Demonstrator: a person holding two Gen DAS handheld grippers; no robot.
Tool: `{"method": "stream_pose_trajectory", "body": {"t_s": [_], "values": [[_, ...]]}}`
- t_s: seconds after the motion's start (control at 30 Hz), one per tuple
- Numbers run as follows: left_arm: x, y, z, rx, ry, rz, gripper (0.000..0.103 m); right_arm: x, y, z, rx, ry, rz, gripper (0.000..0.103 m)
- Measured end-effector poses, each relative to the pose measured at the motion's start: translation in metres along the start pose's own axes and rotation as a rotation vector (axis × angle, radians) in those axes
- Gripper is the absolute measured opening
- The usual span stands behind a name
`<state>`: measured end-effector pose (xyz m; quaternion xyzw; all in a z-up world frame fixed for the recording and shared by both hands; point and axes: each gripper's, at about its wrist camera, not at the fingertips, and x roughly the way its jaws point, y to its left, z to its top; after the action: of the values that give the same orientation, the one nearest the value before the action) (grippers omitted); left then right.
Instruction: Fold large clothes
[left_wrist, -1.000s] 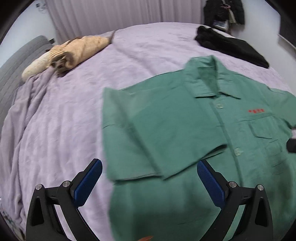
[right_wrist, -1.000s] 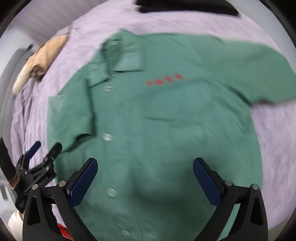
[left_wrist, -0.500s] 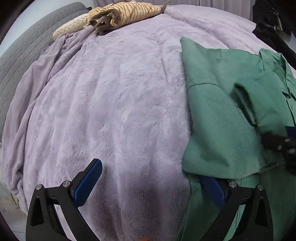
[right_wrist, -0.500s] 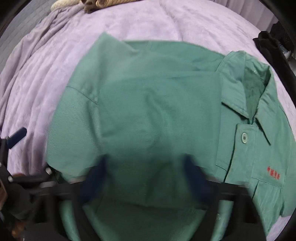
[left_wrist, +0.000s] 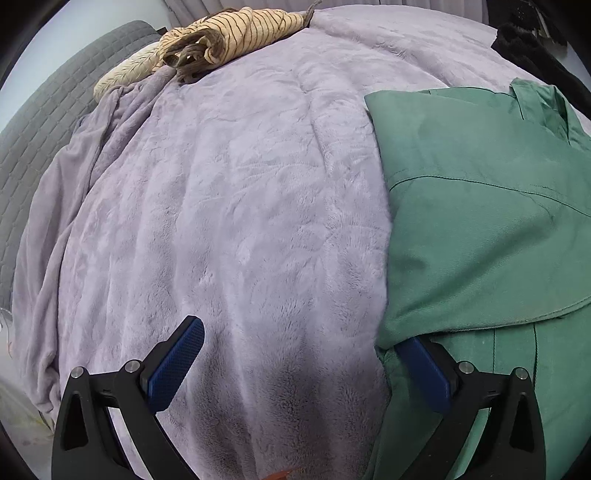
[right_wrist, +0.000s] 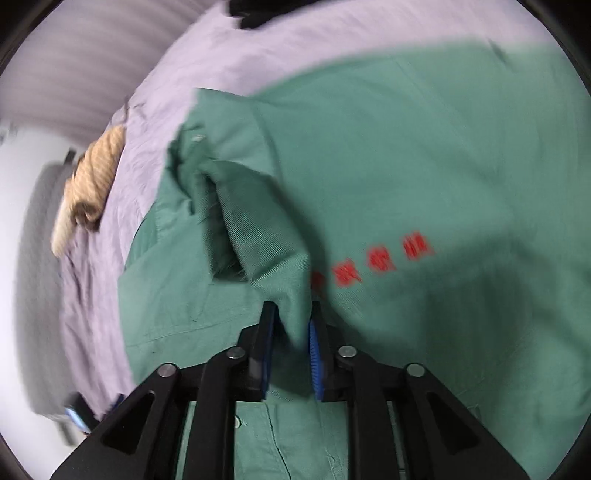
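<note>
The right gripper (right_wrist: 291, 325), its jaws just closing, pinched a twill fold of the green shirt (right_wrist: 406, 166), which lay on the plush lilac blanket (left_wrist: 240, 221). The left gripper (left_wrist: 306, 354) stood spread, one pad tucked under the shirt's edge.

My 2 wrist cameras look steeply down my fingers, close over the bed (left_wrist: 240, 221). Both share the green shirt (left_wrist: 480, 221) and the striped garment (left_wrist: 236, 29) at the far edge.
</note>
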<state>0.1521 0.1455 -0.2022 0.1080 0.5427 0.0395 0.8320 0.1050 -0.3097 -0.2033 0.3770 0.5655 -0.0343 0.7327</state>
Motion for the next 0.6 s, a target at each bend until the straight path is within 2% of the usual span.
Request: {"method": "stream_pose_trajectory", "body": {"t_s": [0.07, 0.13, 0.17, 0.23, 0.33, 0.47, 0.53, 0.57, 0.6], "values": [[-0.005, 0.010, -0.005, 0.012, 0.034, -0.022, 0.103, -0.007, -0.018, -0.006, 0.087, -0.030, 0.062, 0.040], [-0.015, 0.027, -0.011, 0.005, 0.063, -0.058, 0.103, -0.018, -0.027, -0.009, 0.124, -0.051, 0.096, 0.062], [-0.021, 0.035, -0.011, -0.009, 0.068, -0.090, 0.103, -0.023, -0.029, -0.009, 0.121, -0.053, 0.101, 0.065], [-0.027, 0.047, 0.000, -0.042, 0.069, -0.146, 0.103, -0.030, -0.030, -0.007, 0.094, -0.052, 0.088, 0.067], [-0.013, 0.045, 0.044, -0.089, 0.069, -0.253, 0.103, -0.031, -0.023, 0.004, 0.056, -0.057, 0.091, 0.068], [0.026, 0.012, 0.106, -0.098, 0.080, -0.366, 0.103, -0.019, -0.008, 0.022, 0.021, -0.057, 0.059, 0.068], [0.049, -0.010, 0.126, -0.077, 0.115, -0.365, 0.103, -0.012, -0.005, 0.028, -0.002, -0.048, 0.039, 0.068], [0.058, -0.019, 0.131, -0.066, 0.128, -0.364, 0.100, -0.012, -0.005, 0.031, -0.007, -0.045, 0.033, 0.068], [0.064, -0.026, 0.137, -0.068, 0.139, -0.370, 0.085, -0.010, -0.004, 0.034, -0.009, -0.040, 0.029, 0.068]]}}
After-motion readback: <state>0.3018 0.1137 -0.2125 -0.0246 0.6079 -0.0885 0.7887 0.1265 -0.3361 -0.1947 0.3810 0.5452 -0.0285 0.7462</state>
